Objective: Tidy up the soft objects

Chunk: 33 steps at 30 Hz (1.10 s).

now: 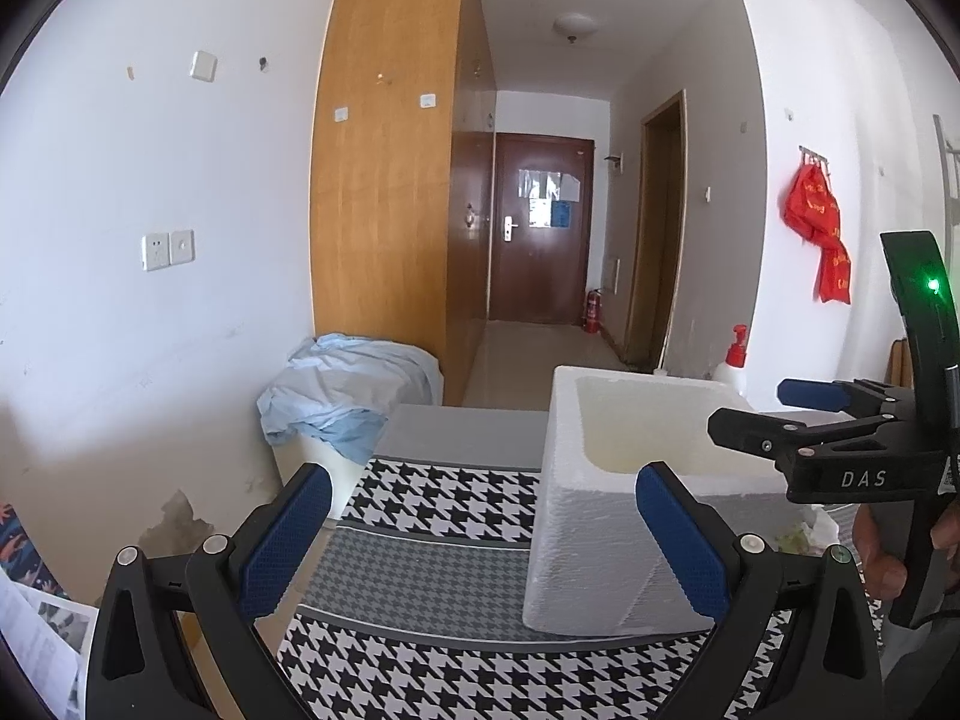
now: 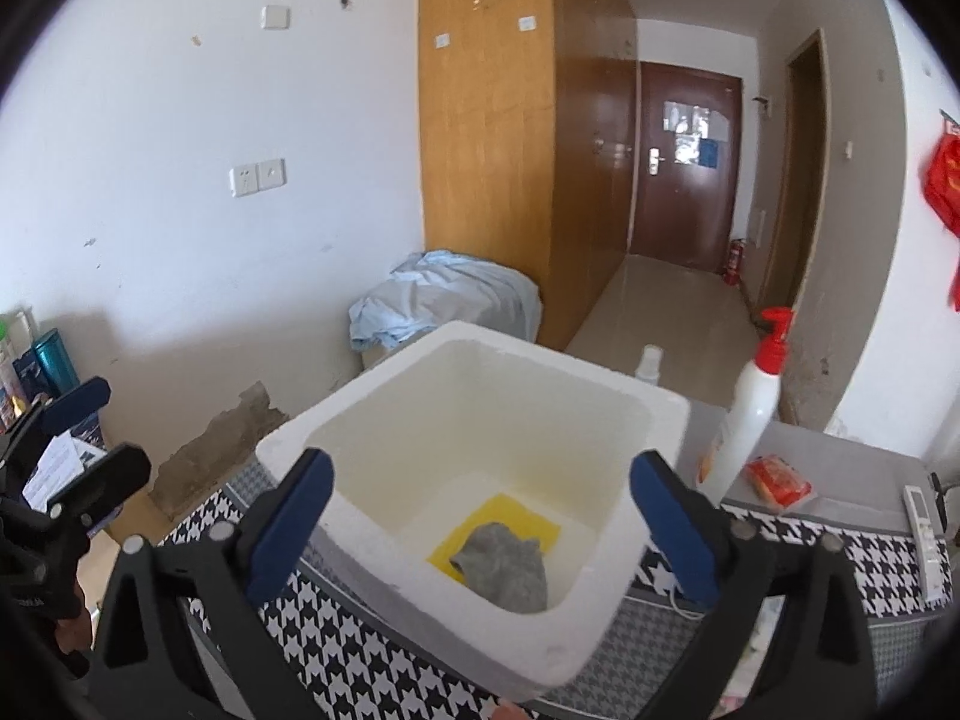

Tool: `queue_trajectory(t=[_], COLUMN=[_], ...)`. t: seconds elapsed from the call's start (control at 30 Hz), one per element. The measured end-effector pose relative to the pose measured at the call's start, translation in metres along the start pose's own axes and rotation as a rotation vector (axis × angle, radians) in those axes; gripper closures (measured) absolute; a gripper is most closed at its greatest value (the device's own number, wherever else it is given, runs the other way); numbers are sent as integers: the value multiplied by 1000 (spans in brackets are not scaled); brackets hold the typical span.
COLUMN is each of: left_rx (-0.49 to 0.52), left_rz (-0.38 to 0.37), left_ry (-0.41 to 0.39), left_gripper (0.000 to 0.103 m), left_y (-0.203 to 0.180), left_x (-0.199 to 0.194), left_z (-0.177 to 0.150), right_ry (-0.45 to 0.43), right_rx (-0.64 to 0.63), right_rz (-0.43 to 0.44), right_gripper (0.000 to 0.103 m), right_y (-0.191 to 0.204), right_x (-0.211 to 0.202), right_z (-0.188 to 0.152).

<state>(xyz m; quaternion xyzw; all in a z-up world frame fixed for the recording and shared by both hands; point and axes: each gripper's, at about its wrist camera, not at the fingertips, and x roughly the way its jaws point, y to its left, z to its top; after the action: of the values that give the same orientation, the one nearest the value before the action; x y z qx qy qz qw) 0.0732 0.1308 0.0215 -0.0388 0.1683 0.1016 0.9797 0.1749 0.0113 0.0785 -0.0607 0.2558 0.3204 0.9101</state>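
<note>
Over on my left side, the left gripper (image 1: pixel 483 531) hangs above the houndstooth cloth (image 1: pixel 432 552), its blue pads spread wide, nothing between them but pattern. From this camera the white foam box (image 1: pixel 606 516) stands to the right of centre, and I get only its outer wall and a strip of pale inside; the bottom is hidden. Left of it, a crumpled light-blue sheet (image 1: pixel 348 390) lies heaped by the wall. At the far right edge my right gripper (image 1: pixel 774 414) pokes in sideways above the box rim, a hand (image 1: pixel 888 564) below it.

Now the right wrist camera, and here's what the other one misses: straight down into the foam box (image 2: pixel 372 420), a grey soft cloth (image 2: pixel 504 567) lies bunched on the floor of it, resting on a yellow square (image 2: pixel 498 519) beneath. My right gripper (image 2: pixel 483 531) is spread to its full width over the near rim, pads clear of the cloth, holding nothing. Right of the box, a white pump bottle with a red top (image 2: pixel 750 414) stands upright, an orange packet (image 2: pixel 777 480) just beside it, and a white remote (image 2: pixel 924 522) near the edge.
</note>
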Motion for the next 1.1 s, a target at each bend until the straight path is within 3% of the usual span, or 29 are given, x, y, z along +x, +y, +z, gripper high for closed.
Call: queue_trajectory(t=[0.43, 0.9, 1.1], left_rx=[24, 56, 70], left_rz=[-38, -92, -118], left_ry=[-13, -29, -36], left_gripper=[1, 1, 1], left_y=[-21, -52, -70], left_x=[-9, -19, -21], left_z=[3, 9, 10], right_ry=[-43, -127, -108], right_rx=[37, 82, 95], right_rz=[-6, -134, -163], right_gripper=[0, 0, 0], right_y=[-11, -39, -51], right_x=[-28, -63, -71], right_z=[-7, -22, -31])
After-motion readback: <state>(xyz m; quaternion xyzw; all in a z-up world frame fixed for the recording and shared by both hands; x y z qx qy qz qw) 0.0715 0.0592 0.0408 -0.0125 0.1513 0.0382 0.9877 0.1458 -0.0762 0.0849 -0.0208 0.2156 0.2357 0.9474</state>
